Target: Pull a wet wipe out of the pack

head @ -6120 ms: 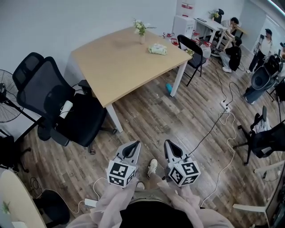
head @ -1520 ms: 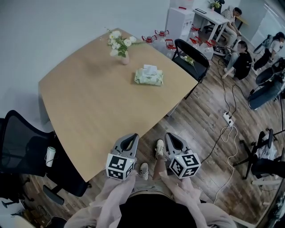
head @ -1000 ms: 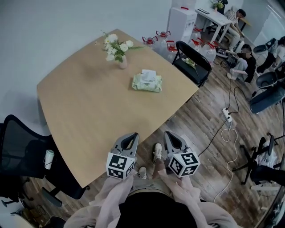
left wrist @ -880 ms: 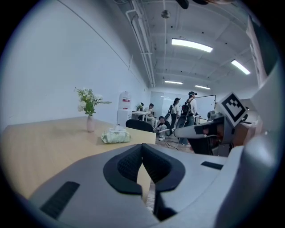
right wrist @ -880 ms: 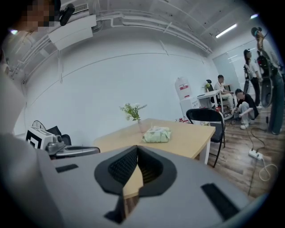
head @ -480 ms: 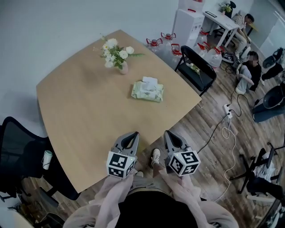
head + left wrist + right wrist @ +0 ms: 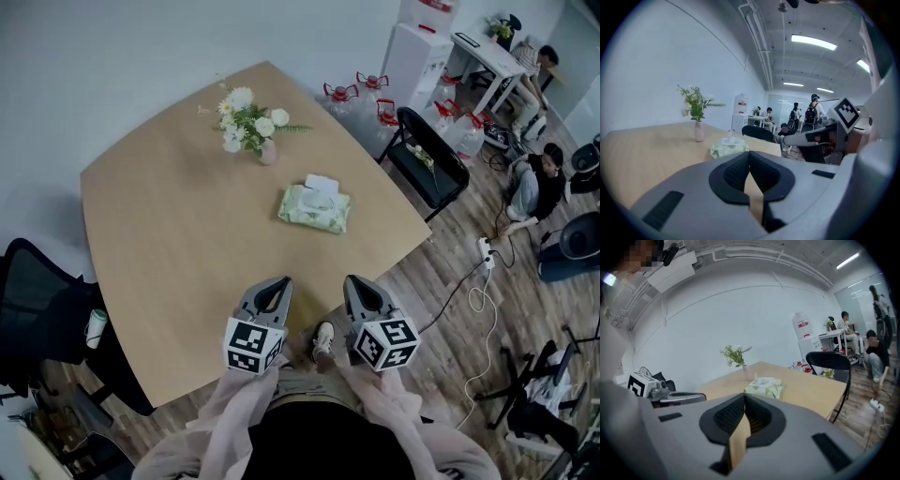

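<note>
Both the left gripper (image 7: 277, 284) and right gripper (image 7: 353, 281) were closed and empty, near the edge of the table (image 7: 169, 225). The wet wipe pack (image 7: 315, 207) lay mid-table, well ahead, near a flower vase (image 7: 267, 152) (easily knocked). Unpinned, the light pack might lift with the wipe (image 7: 322, 185).

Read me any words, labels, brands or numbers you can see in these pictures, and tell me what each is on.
Nothing can be read.
Wipe pack: print too small to read.
Dispenser: red label, too blurred to read.
Cubes on left gripper and right gripper: square markers only, no words.
</note>
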Demonstrator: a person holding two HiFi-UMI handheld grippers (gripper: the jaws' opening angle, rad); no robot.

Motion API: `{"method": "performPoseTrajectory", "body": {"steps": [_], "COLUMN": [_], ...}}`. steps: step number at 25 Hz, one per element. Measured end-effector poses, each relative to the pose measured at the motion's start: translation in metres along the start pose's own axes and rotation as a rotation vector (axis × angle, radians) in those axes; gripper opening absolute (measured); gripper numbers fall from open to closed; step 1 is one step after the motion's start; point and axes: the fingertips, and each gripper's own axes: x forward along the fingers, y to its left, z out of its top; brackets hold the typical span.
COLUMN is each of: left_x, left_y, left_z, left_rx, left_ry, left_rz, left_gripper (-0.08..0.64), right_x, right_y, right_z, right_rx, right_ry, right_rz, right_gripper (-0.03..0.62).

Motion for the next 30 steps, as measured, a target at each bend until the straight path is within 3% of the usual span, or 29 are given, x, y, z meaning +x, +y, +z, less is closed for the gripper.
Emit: {"method": "performPoseTrajectory", "body": {"steps": [14,22,30], "left_x": [0.061,0.067,0.065], "left_y": [0.006,0.017,0.022], "left_z": [0.015,0.014,0.006], "left_rx": [-0.032,-0.061,-0.089], "left_ry": [-0.008,-0.02,-0.007], "left_rz": [0.097,0.178,0.2], "left_gripper": [0.011,0.011,0.011], "right_x": [0.044,0.064,0.073], "right_y": [-0.053,-0.062,-0.061], "right_z": [0.025,0.027,0.026], "right_rx": [-0.032,-0.062,-0.078], "right_ry": [0.042,0.077,0.091], "right_rz": [0.093,0.154,0.164], "right_gripper": [0.012,0.012,0.012]}}
